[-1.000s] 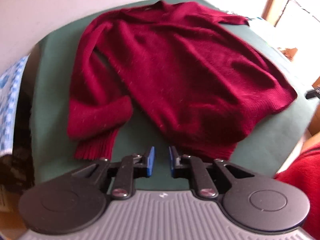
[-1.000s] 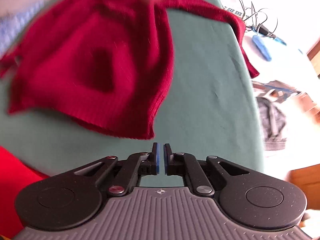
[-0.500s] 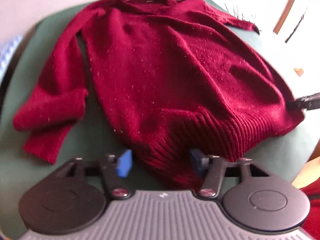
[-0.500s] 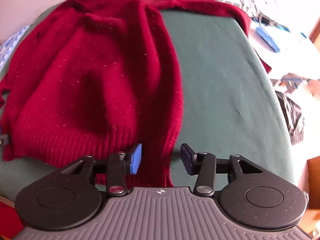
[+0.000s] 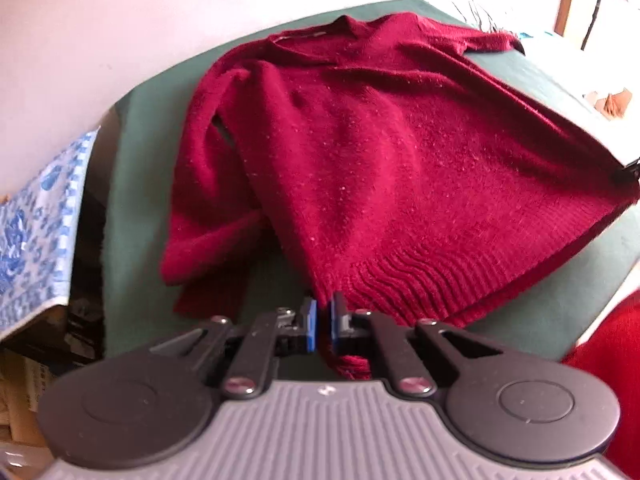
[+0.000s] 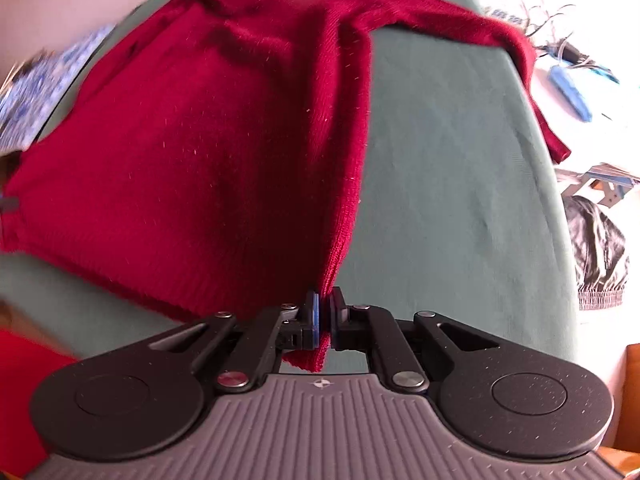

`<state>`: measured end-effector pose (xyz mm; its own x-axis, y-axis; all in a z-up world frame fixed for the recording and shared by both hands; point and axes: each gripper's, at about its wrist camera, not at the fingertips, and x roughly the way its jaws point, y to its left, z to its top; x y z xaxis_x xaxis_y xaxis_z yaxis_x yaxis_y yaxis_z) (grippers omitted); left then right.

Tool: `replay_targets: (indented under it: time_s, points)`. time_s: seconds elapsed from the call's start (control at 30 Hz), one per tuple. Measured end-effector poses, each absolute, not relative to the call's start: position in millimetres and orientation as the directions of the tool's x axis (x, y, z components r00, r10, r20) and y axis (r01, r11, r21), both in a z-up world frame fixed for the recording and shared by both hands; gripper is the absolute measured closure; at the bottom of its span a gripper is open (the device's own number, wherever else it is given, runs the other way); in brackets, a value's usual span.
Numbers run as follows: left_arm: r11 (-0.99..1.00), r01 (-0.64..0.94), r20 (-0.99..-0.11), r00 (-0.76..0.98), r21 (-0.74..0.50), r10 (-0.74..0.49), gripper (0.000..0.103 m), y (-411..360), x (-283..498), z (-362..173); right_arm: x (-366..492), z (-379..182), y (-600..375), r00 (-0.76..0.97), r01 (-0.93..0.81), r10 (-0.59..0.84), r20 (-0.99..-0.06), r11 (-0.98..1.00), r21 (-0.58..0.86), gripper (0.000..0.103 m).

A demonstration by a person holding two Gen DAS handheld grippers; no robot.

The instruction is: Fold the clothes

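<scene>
Left wrist view: the left gripper [image 5: 323,322] is clamped on the ribbed hem of the sweater [image 5: 392,168], at its near left corner. A bit of hem pokes out below the blue pads [image 5: 309,324] and hides behind the gripper body, so how much cloth is caught cannot be seen. The sweater lies spread on the green cloth [image 5: 140,152], collar at the far end. Its left sleeve [image 5: 208,216] is folded back on itself, and the cuff end is partly tucked under the fold. The far sleeve runs off toward a bright window glare where nothing can be made out. At the right edge a small dark tip [image 5: 624,172] sits at the sweater's other hem corner; it is cut off by the frame. A blue patterned cloth [image 5: 36,232] hangs at the left, with dim clutter under it that is too dark to read. A red patch [image 5: 612,352] at the lower right is cropped.

Right wrist view: the right gripper [image 6: 325,322] is pinched shut on the sweater's [image 6: 192,152] near right hem corner, which hangs in a narrow fold between the pads; the hem's tip drops below them. The picture is blurred toward the far left. The right sleeve [image 6: 480,32] stretches over the green cloth's [image 6: 460,184] edge and its cuff hangs out of sight. Beyond lie a tangle of cables [image 6: 560,40] and a dark garment [image 6: 596,248], both vague.
</scene>
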<state>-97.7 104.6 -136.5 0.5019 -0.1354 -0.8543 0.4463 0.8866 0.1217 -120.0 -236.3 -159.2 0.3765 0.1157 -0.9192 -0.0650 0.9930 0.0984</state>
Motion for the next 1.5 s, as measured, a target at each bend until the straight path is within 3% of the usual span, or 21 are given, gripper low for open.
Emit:
replay_targets:
  time_s: [0.2, 0.23, 0.37, 0.43, 0.67, 0.77, 0.97, 1.07, 1.23, 1.4, 1.5]
  points:
    - [0.875, 0.470, -0.917, 0.390, 0.115, -0.089, 0.099, 85, -92, -180, -120, -181, -225, 0.269, -0.155, 0.071, -0.960, 0.987, 0.029, 0.097]
    - [0.876, 0.465, -0.924, 0.376, 0.125, -0.068, 0.098, 86, -90, -186, -117, -183, -225, 0.245, -0.168, 0.063, -0.968, 0.986, 0.021, 0.093]
    - [0.891, 0.437, -0.910, 0.409, 0.121, -0.076, 0.077, 112, -84, -168, -103, -163, -235, 0.281, -0.180, 0.012, -0.960, 0.983, -0.040, 0.073]
    - [0.898, 0.412, -0.887, 0.457, 0.153, -0.059, 0.076, 129, -80, -151, -89, -143, -246, 0.369, -0.140, -0.006, -0.929, 0.988, -0.062, 0.068]
    - [0.905, 0.392, -0.806, 0.583, 0.165, -0.106, 0.080, 94, -31, -135, -7, -139, -225, 0.518, -0.145, 0.072, -0.853, 0.989, -0.005, 0.070]
    - [0.891, 0.429, -0.823, 0.554, 0.151, -0.127, 0.073, 60, -10, -160, 29, -158, -206, 0.512, -0.185, 0.079, -0.855, 0.982, -0.021, 0.072]
    - [0.893, 0.424, -0.857, 0.508, 0.155, -0.092, 0.072, 40, 3, -199, 64, -185, -192, 0.476, -0.143, 0.069, -0.877, 0.990, 0.000, 0.072]
    - [0.894, 0.415, -0.851, 0.519, 0.168, -0.081, 0.063, 47, 3, -198, 68, -191, -202, 0.475, -0.096, 0.079, -0.877, 0.995, 0.037, 0.068]
    - [0.905, 0.388, -0.843, 0.535, 0.177, -0.064, 0.062, 54, 20, -192, 74, -186, -214, 0.487, -0.032, 0.081, -0.870, 0.997, 0.075, 0.073]
    - [0.899, 0.386, -0.795, 0.602, 0.209, -0.074, 0.043, 30, 68, -180, 103, -174, -186, 0.550, -0.109, 0.117, -0.827, 0.992, 0.068, 0.072]
    - [0.906, 0.359, -0.776, 0.629, 0.225, -0.057, 0.042, 17, 109, -186, 137, -178, -168, 0.555, -0.148, 0.150, -0.818, 0.986, 0.080, 0.073]
